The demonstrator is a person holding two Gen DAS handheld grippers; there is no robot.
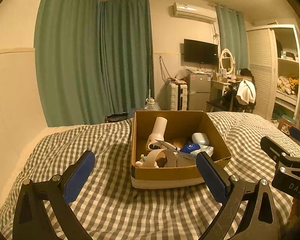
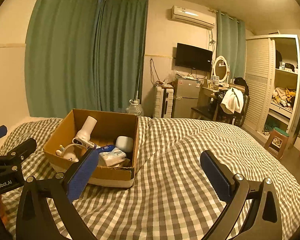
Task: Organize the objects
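Both grippers, left gripper and right gripper, gape over checked bedding.

Green curtains cover the far wall beside an air conditioner mounted above a dark TV. Below the TV stand a white suitcase and a small fridge, with a round mirror on the dresser just right of them. An open wardrobe fills the right wall, a stool near its foot.

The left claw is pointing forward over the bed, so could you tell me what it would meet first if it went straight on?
Probably the near wall of the cardboard box, which sits between the open left claw fingers.
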